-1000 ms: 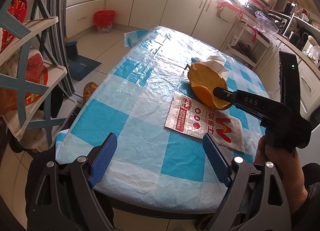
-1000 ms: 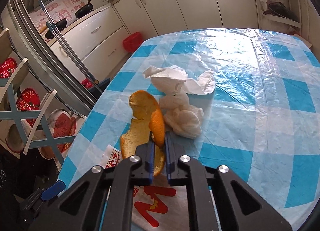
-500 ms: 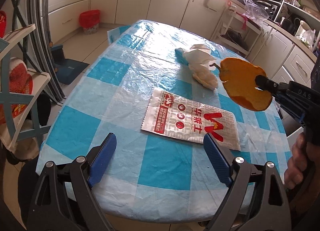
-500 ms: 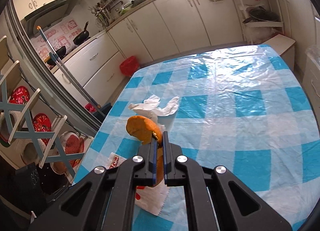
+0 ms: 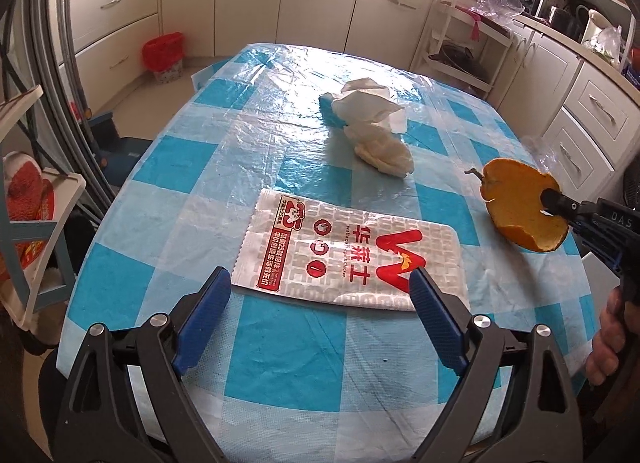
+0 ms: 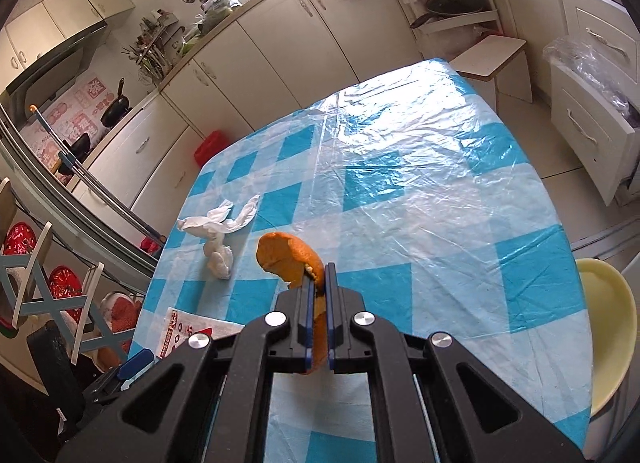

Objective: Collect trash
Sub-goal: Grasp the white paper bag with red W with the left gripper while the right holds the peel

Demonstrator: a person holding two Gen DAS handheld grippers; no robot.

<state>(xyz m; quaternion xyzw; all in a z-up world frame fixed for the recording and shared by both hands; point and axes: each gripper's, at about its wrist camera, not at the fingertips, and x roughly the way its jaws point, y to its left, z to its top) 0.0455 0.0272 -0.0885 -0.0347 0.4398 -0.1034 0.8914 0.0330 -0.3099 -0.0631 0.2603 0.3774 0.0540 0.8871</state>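
Note:
My right gripper (image 6: 318, 275) is shut on an orange peel (image 6: 286, 255) and holds it in the air above the right side of the table; it also shows in the left wrist view (image 5: 550, 201) with the orange peel (image 5: 516, 203). My left gripper (image 5: 320, 283) is open and empty, just in front of a white and red paper food bag (image 5: 352, 255) lying flat on the blue checked tablecloth (image 5: 200, 167). Crumpled white tissues (image 5: 376, 135) lie beyond the bag; the tissues also show in the right wrist view (image 6: 218, 231).
A red trash bin (image 5: 164, 57) stands on the floor by the cabinets at the far left. A rack with red items (image 5: 24, 199) is left of the table. A pale yellow chair (image 6: 608, 335) and a small stool (image 6: 492, 63) stand on the right side.
My right gripper has lifted the orange peel off the table and carried it right and higher. My left gripper has moved closer to the paper bag.

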